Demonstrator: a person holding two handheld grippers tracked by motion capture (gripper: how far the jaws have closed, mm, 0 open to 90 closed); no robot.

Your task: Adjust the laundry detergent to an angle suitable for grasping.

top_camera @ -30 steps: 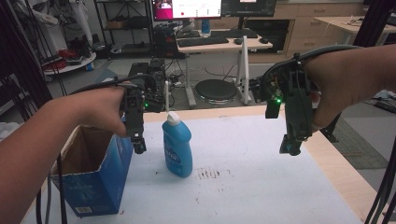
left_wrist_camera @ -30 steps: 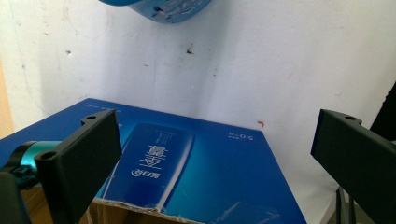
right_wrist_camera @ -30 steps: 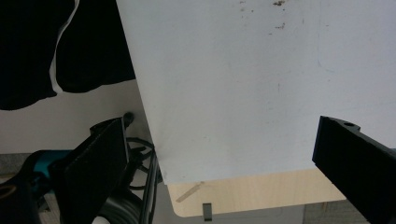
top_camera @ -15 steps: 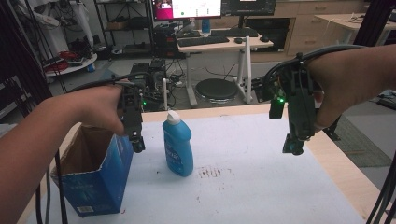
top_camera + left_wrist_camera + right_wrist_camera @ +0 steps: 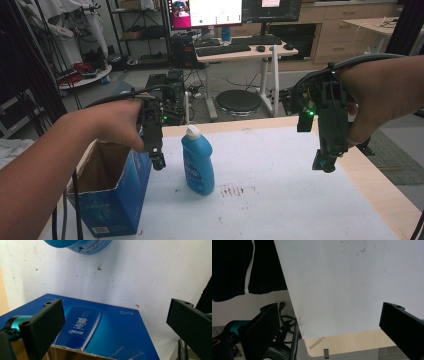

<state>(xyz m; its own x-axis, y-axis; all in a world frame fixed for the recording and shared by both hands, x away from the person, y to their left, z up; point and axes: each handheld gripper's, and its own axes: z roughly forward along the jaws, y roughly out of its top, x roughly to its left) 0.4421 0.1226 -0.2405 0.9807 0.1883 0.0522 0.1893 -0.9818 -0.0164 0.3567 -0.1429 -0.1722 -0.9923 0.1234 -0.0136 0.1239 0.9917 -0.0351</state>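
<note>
A blue bottle (image 5: pixel 198 160) with a white cap stands upright on the white table mat (image 5: pixel 280 200). To its left stands an open blue cardboard box (image 5: pixel 112 195). My left gripper (image 5: pixel 158 162) hangs open between box and bottle, just above the box's right wall, holding nothing. In the left gripper view the gripper (image 5: pixel 115 322) has its jaws wide apart over the box's printed side (image 5: pixel 100 327), with the bottle's base (image 5: pixel 77 243) at the top edge. My right gripper (image 5: pixel 324 164) hovers open over the mat's right side, far from the bottle; its jaws (image 5: pixel 329 325) frame bare mat (image 5: pixel 352 277).
The wooden table edge (image 5: pixel 380 190) runs along the right of the mat and also shows as a wooden table edge (image 5: pixel 342 342) below the mat. Behind the table are a desk with keyboards (image 5: pixel 235 50), a monitor and a round stool (image 5: pixel 239 102).
Both grippers stay open in nearly the same places. The right one has drifted slightly to the right and down. Bottle and box have not moved.
</note>
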